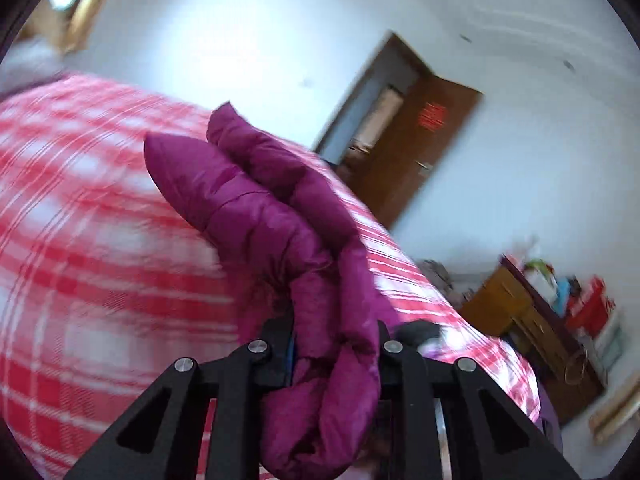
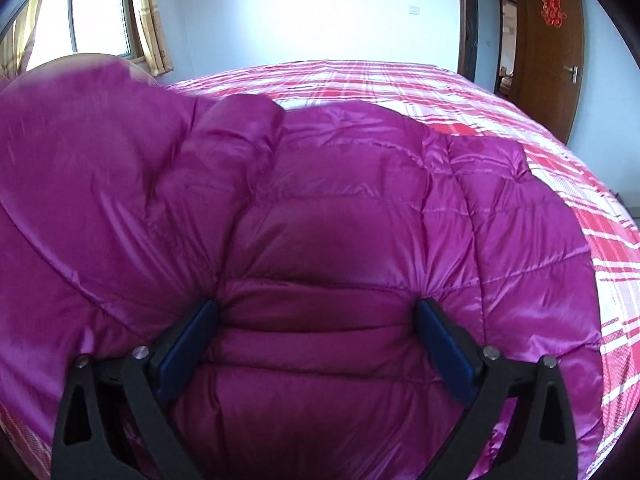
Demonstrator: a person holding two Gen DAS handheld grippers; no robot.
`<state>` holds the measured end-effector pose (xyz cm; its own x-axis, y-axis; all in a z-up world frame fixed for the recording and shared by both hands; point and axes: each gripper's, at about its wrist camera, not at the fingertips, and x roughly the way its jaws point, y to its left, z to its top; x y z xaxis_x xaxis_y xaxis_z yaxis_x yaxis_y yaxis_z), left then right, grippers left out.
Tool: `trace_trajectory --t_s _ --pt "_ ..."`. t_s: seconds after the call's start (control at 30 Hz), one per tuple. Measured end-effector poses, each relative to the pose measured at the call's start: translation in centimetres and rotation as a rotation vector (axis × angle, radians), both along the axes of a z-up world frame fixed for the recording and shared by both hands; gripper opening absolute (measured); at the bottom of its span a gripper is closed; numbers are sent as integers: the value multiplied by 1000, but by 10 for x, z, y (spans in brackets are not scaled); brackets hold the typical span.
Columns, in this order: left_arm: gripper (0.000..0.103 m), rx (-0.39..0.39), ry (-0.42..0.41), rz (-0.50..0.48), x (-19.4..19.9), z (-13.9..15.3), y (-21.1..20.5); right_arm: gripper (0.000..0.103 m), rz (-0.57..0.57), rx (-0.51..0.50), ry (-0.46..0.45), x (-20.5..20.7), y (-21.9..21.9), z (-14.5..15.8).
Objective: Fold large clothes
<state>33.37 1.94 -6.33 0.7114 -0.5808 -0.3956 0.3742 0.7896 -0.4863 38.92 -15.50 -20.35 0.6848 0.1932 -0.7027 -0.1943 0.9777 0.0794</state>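
A magenta quilted puffer jacket [image 2: 360, 184] lies spread over the near part of a bed with a red-and-white checked sheet [image 2: 400, 84]. In the left wrist view a bunched fold of the jacket [image 1: 248, 200] is lifted above the sheet [image 1: 100, 240]. My left gripper [image 1: 334, 344] is shut on that fold, and cloth hangs down between its black fingers. My right gripper [image 2: 316, 312] stands open and wide, pointing down onto the jacket. Its blue pads [image 2: 196, 332] rest on either side of a padded bulge without squeezing it.
A brown wooden door [image 2: 548, 40] stands open at the far right corner of the room. A window with curtains [image 2: 88, 8] is at the far left. A wooden cabinet [image 1: 520, 312] with cluttered items stands beside the bed.
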Motion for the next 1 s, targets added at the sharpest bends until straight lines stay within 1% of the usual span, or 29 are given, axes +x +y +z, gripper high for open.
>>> trace_trajectory --t_s 0.1,0.13,0.17,0.2,0.3,0.33,0.37,0.4,0.43,0.47,0.5,0.53,0.57,0.6,0.67,0.73,0.8,0.83,0.87,0.9,0.93,0.97,1.0 --pt "23 113 -65 -80 0 11 -61 102 22 31 14 1 -7 2" --pt "23 136 -79 -95 -1 11 -74 100 38 37 20 0 -11 4" --pt "23 149 -84 -117 2 9 -90 95 51 44 22 -3 -17 7" --pt "23 148 -80 -134 3 6 -99 95 57 58 24 -6 -25 9" --pt "23 169 -83 -159 9 -8 -125 95 54 139 23 -21 -70 22" --pt "23 178 -85 -163 10 -13 -133 95 32 158 3 -30 -95 29" --pt "23 188 -82 -170 13 -22 -142 95 5 166 -13 -33 -111 34" --pt "23 201 -79 -176 11 -28 -149 95 -42 188 -33 -37 -136 42" --pt "23 227 -81 -182 12 -35 -159 95 -76 221 -46 -39 -153 47" --pt "23 262 -85 -189 15 -44 -169 96 -107 290 -63 -40 -175 55" --pt "23 293 -90 -197 13 -51 -177 96 -124 383 -78 -39 -197 64" --pt "23 334 -103 -204 10 -60 -187 96 -115 456 -82 -36 -209 72" --pt "23 361 -112 -206 9 -66 -193 96 -90 497 -79 -31 -214 78" --pt "23 384 -123 -209 7 -71 -198 96 -60 515 -75 -26 -214 84" --pt "25 416 -148 -205 1 -76 -203 95 34 493 -73 -11 -198 97" --pt "29 422 -152 -201 -5 -72 -201 85 117 440 -13 5 -170 96" --pt "43 417 -159 -212 -13 -63 -199 56 129 355 67 25 -150 86" --pt "45 416 -170 -219 -21 -55 -193 51 131 319 104 34 -143 79" --pt "47 408 -185 -225 -29 -50 -187 45 121 289 112 38 -138 74" --pt "57 402 -204 -227 -37 -44 -179 40 113 277 109 38 -140 70" --pt "66 394 -229 -226 -46 -37 -169 37 106 276 107 35 -144 69" --pt "83 386 -259 -213 -53 -32 -163 32 102 286 103 30 -147 68" --pt "91 377 -304 -188 -60 -26 -151 29 92 280 93 24 -149 69"
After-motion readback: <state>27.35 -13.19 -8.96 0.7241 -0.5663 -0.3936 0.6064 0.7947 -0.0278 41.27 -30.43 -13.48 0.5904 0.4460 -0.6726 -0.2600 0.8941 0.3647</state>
